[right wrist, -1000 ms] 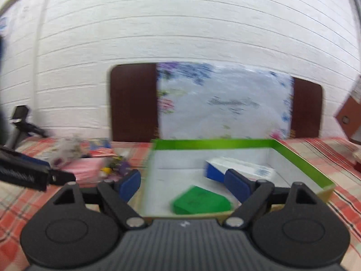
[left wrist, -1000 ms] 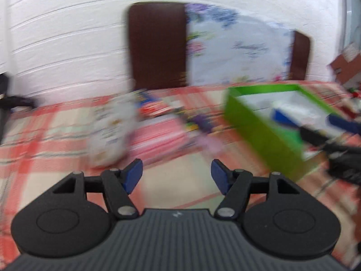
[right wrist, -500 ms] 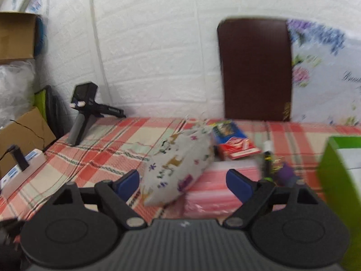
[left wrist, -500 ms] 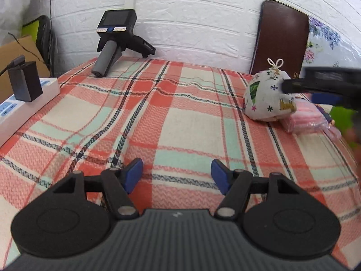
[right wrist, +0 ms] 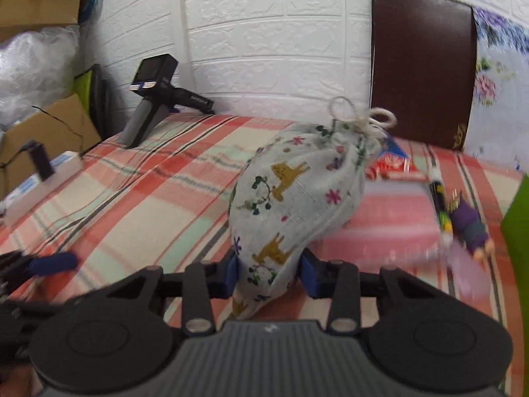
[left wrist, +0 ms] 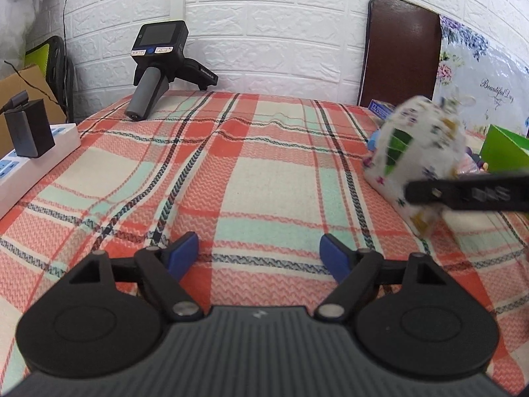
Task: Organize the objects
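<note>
Between the right tongs, whose jaws are closing on its lower end, sits the white printed drawstring cloth pouch, near the middle of the plaid-covered tabletop. A firm low pinch should stop the soft, lumpy fabric slipping. Left tongs are opening, empty.

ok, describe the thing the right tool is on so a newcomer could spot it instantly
On the red plaid tablecloth, in front of the dark brown chair back, sits a pile of small items beside a green box. The drawstring pouch is at the pile's left edge, with the right tool closing on its lower end. It is the only white cloth bag, printed with reindeer and wreaths and tied with a string bow.
</note>
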The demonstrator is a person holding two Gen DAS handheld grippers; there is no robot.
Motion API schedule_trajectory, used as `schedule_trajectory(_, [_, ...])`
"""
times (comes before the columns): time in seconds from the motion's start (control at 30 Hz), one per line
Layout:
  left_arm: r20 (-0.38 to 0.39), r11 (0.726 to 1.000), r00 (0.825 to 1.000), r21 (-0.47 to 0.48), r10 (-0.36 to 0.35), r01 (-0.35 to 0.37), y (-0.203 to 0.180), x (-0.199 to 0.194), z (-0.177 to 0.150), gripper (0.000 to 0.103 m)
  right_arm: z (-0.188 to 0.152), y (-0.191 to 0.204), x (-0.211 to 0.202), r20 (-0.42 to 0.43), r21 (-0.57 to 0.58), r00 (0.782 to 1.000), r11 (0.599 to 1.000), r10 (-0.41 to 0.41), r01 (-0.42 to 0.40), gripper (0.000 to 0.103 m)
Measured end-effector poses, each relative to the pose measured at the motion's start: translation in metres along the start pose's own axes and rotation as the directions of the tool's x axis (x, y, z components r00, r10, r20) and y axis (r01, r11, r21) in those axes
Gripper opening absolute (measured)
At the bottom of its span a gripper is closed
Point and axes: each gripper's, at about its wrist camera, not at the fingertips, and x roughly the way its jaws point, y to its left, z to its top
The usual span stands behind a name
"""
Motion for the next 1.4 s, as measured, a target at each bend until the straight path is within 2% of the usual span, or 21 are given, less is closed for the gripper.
schedule_trajectory(0.23, [-0.007, 0.998, 0.999, 0.045, 0.039, -0.039, -0.007, 0.0, 0.0, 0.083, -0.057, -0.009, -0.074, -0.023, 0.092, 0.991, 0.987, 0.133, -0.13, 0.036])
schedule_trajectory(0.37, [-0.007, 0.997, 0.999, 0.055, 0.054, -0.053, -0.009, 0.0, -0.001, 0.084, -0.088, -0.022, -0.116, -0.012, 0.161, 0.992, 0.979, 0.128, -0.124, 0.036])
schedule_trajectory(0.43, [-0.009, 0.996, 0.998, 0.059, 0.063, -0.062, -0.01, 0.001, -0.001, 0.086, -0.1, -0.033, -0.132, -0.005, 0.2, 0.994, 0.974, 0.112, -0.109, 0.039])
schedule_trajectory(0.47, [-0.009, 0.996, 0.998, 0.06, 0.067, -0.067, -0.01, 0.001, -0.001, 0.087, -0.105, -0.039, -0.139, 0.0, 0.223, 0.996, 0.97, 0.094, -0.092, 0.055])
schedule_trajectory(0.5, [-0.01, 0.996, 0.997, 0.061, 0.07, -0.07, -0.011, 0.001, -0.001, 0.088, -0.11, -0.044, -0.146, 0.008, 0.243, 0.999, 0.969, 0.048, -0.049, 0.079])
schedule_trajectory(0.53, [-0.011, 0.995, 0.997, 0.062, 0.075, -0.074, -0.011, 0.001, -0.001, 0.088, -0.115, -0.048, -0.155, 0.029, 0.257, 1.0, 0.966, -0.011, 0.003, 0.086])
schedule_trajectory(0.57, [-0.012, 0.995, 0.997, 0.063, 0.08, -0.079, -0.012, 0.001, 0.0, 0.089, -0.118, -0.053, -0.16, 0.044, 0.265, 0.998, 0.964, -0.05, 0.037, 0.088])
schedule_trajectory(0.67, [-0.016, 0.993, 0.995, 0.069, 0.096, -0.094, -0.013, 0.002, 0.0, 0.091, -0.125, -0.068, -0.167, 0.048, 0.316, 0.996, 0.947, -0.079, 0.06, 0.088])
schedule_trajectory(0.83, [-0.023, 0.992, 0.994, 0.067, 0.107, -0.106, -0.014, 0.002, 0.0, 0.092, -0.128, -0.075, -0.167, 0.072, 0.347, 0.995, 0.937, -0.065, 0.036, 0.092])
schedule_trajectory(1.0, [-0.033, 0.99, 0.991, 0.064, 0.129, -0.127, -0.016, -0.001, 0.001, 0.094, -0.108, -0.089, -0.165, 0.118, 0.398, 0.992, 0.917, -0.044, -0.007, 0.092])
schedule_trajectory(1.1, [-0.093, 0.989, 0.985, 0.0, 0.146, -0.146, -0.015, -0.007, 0.005, 0.091, -0.09, -0.104, -0.149, 0.103, 0.46, 0.995, 0.887, -0.013, -0.036, 0.091])
schedule_trajectory(1.13, [-0.125, 0.991, 0.985, -0.05, 0.117, -0.124, -0.014, -0.015, 0.006, 0.089, -0.086, -0.107, -0.142, 0.096, 0.468, 0.995, 0.882, -0.002, -0.043, 0.09])
schedule_trajectory(1.17, [-0.14, 0.992, 0.989, -0.107, 0.048, -0.064, -0.013, -0.026, 0.006, 0.084, -0.082, -0.108, -0.136, 0.091, 0.47, 0.996, 0.881, 0.002, -0.045, 0.088])
schedule_trajectory(1.2, [-0.151, 0.986, 0.988, -0.167, -0.045, 0.019, -0.013, -0.037, 0.006, 0.079, -0.08, -0.109, -0.13, 0.086, 0.47, 0.996, 0.882, 0.005, -0.045, 0.086])
schedule_trajectory(1.23, [-0.164, 0.969, 0.976, -0.224, -0.143, 0.104, -0.013, -0.045, 0.006, 0.077, -0.078, -0.11, -0.125, 0.081, 0.472, 0.997, 0.88, 0.012, -0.049, 0.085])
schedule_trajectory(1.27, [-0.176, 0.942, 0.954, -0.276, -0.244, 0.19, -0.015, -0.053, 0.004, 0.077, -0.077, -0.113, -0.12, 0.078, 0.477, 0.997, 0.877, 0.024, -0.059, 0.083])
schedule_trajectory(1.33, [-0.202, 0.901, 0.903, -0.305, -0.378, 0.309, -0.029, -0.061, 0.001, 0.077, -0.075, -0.115, -0.113, 0.081, 0.489, 0.996, 0.869, 0.042, -0.077, 0.079])
schedule_trajectory(1.37, [-0.222, 0.888, 0.88, -0.301, -0.419, 0.347, -0.038, -0.061, -0.001, 0.077, -0.074, -0.116, -0.108, 0.082, 0.494, 0.996, 0.866, 0.046, -0.08, 0.072])
schedule_trajectory(1.4, [-0.246, 0.873, 0.853, -0.305, -0.46, 0.382, -0.049, -0.057, -0.003, 0.077, -0.074, -0.117, -0.105, 0.073, 0.503, 0.995, 0.859, 0.066, -0.094, 0.055])
